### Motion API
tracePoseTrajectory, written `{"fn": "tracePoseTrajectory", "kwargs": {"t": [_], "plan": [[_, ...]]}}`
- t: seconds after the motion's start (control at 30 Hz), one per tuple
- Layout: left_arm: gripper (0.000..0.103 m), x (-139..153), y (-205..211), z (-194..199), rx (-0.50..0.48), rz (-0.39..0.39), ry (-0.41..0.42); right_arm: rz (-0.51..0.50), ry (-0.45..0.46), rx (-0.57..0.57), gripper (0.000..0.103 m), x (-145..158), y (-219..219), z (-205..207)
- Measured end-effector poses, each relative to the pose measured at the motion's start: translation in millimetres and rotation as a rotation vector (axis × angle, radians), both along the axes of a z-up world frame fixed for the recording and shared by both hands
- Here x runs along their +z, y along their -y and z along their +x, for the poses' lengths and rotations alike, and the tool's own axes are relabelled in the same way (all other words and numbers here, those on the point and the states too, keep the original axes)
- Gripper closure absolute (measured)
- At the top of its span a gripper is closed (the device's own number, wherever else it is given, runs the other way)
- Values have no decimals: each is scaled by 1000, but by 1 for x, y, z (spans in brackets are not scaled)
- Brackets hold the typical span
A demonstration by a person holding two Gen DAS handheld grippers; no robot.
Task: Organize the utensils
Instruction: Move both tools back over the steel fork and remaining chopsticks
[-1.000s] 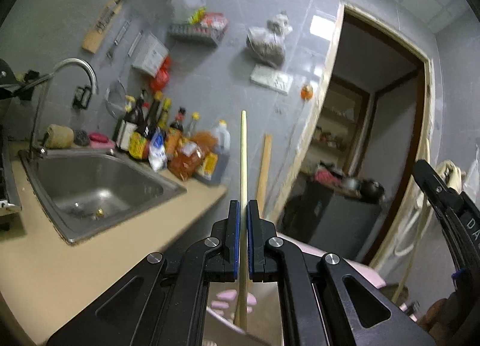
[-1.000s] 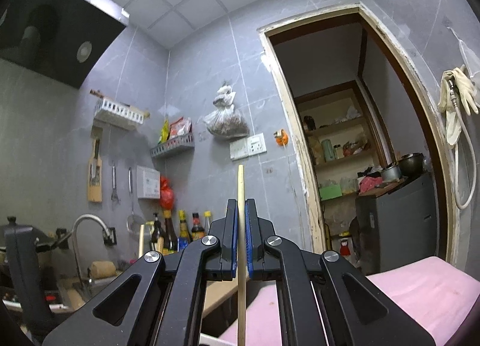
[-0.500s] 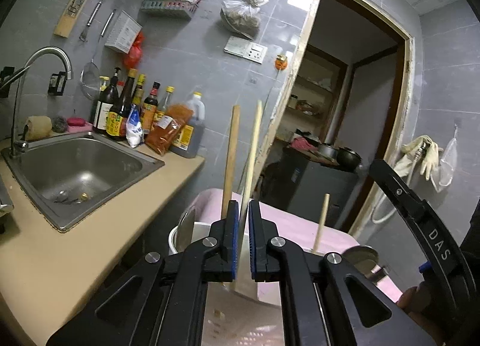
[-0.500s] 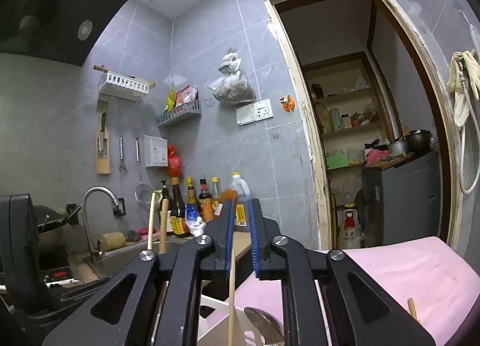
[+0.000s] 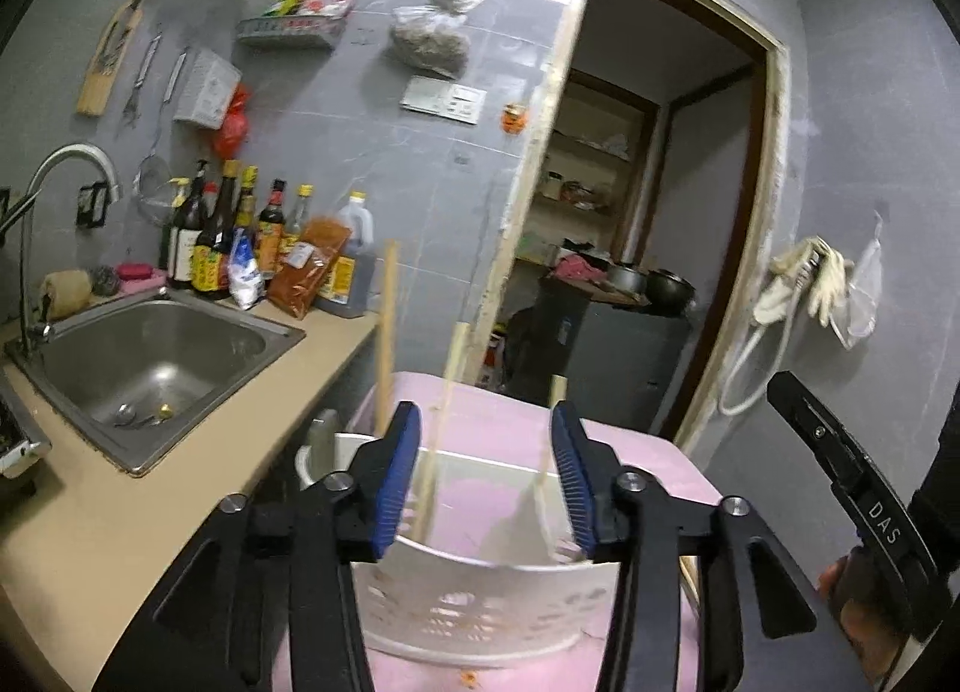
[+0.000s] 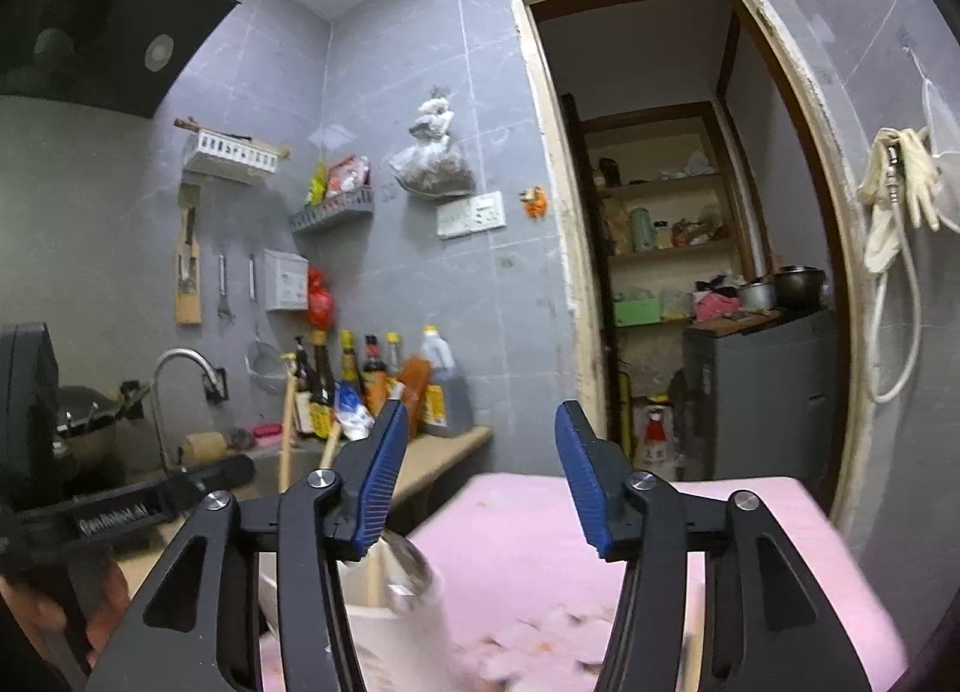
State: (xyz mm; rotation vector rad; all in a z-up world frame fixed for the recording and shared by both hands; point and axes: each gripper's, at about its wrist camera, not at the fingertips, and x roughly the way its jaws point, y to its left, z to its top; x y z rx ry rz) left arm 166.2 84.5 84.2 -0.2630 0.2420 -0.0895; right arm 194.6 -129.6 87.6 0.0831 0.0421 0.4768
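Observation:
A white perforated utensil holder stands on a pink mat. Several wooden chopsticks stand upright in it, and a metal spoon leans at its left rim. My left gripper is open and empty just above the holder, its blue pads either side of the chopsticks. My right gripper is open and empty above the mat, to the right of the holder; a spoon bowl and chopsticks show at its left.
A steel sink with a tap sits in the beige counter on the left. Sauce bottles line the wall behind it. A doorway opens beyond the mat, with a dark cabinet inside.
Both grippers opened and let go of their chopsticks, which now stand in the holder. The left gripper dropped lower toward the holder.

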Motion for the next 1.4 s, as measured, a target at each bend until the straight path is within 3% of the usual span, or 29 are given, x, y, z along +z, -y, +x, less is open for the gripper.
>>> {"fn": "tracePoseTrajectory", "kwargs": {"t": [0.1, 0.23, 0.37, 0.67, 0.93, 1.07, 1.2, 1.3, 1.4], "plan": [[43, 2, 16, -6, -39, 23, 12, -28, -17, -21, 22, 0, 20, -5], [35, 2, 43, -8, -110, 57, 4, -75, -50, -57, 17, 0, 49, -11], [29, -6, 69, -7, -191, 97, -22, -114, -79, -97, 4, -5, 76, -17], [29, -40, 130, 9, -365, 174, -178, -165, -211, -150, 3, -30, 124, -12], [29, -74, 168, 40, -441, 239, -381, -169, -433, -132, 3, -63, 151, 18], [29, -89, 176, 57, -446, 264, -475, -225, -560, -132, 7, -81, 152, 42], [29, -104, 175, 68, -446, 265, -544, -271, -654, -97, 32, -96, 148, 63], [29, -113, 172, 72, -445, 250, -576, -301, -704, -57, 44, -105, 140, 75], [29, -114, 169, 73, -447, 226, -593, -341, -736, -13, 49, -110, 128, 86]]}}
